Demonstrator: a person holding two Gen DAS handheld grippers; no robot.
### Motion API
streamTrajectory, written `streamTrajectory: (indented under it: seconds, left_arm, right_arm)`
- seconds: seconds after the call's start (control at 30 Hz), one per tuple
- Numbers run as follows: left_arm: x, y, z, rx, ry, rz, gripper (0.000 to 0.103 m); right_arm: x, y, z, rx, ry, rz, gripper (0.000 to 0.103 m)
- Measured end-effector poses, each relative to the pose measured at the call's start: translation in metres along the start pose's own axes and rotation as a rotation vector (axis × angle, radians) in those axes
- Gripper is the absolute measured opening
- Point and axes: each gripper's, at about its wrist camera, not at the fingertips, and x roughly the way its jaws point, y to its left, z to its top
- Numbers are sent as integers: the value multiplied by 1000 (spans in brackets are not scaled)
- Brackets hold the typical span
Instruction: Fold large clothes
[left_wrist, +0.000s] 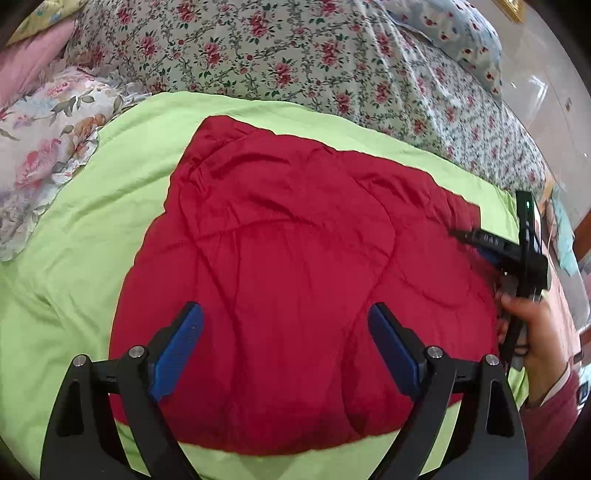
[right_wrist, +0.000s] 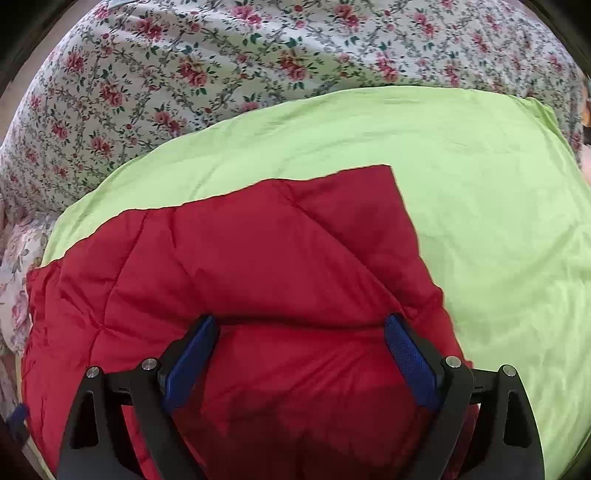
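A red quilted garment lies spread flat on a light green sheet, which covers part of a bed with a flowered bedspread. In the left wrist view the left gripper hangs above the near half of the garment with its jaws wide apart and nothing between the blue pads; the red cloth fills the middle of the view, its far corner toward 11 o'clock. At 3 o'clock in that view a hand holds the right gripper at the garment's right edge. In the right wrist view the right gripper is also wide open, its blue pads standing to either side of a raised fold of the red garment without pressing on it. The green sheet runs from 12 to 4 o'clock, the bedspread beyond it. A flowered pillow lies at 9 o'clock in the left view
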Motion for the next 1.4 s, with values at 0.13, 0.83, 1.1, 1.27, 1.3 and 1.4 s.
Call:
streamTrajectory:
  seconds: [0.13,0.83,1.1,1.27,1.3,1.4]
  left_arm:
    - [0,0,-7,0,10,2,92]
    - [-3,-18,-50,51,40,88,92]
    - [14,-1,-47,14,63,93,103]
    - [20,0,-43,12,75,99,103]
    - [22,-1,-43,16,75,102,103]
    - [25,-3,-42,27,75,112,103]
  right_arm:
    - [-33,5,-16,-17,-51,-26,92]
    - [-126,46,-124,-208,-82,53,93]
    - [-125,15,-119,-124,-72,68,92]
    - [-122,15,-124,-112,-73,61,92]
    - [-122,14,-125,-103,-71,64,92]
    - [-123,14,-130,-91,-74,53,92]
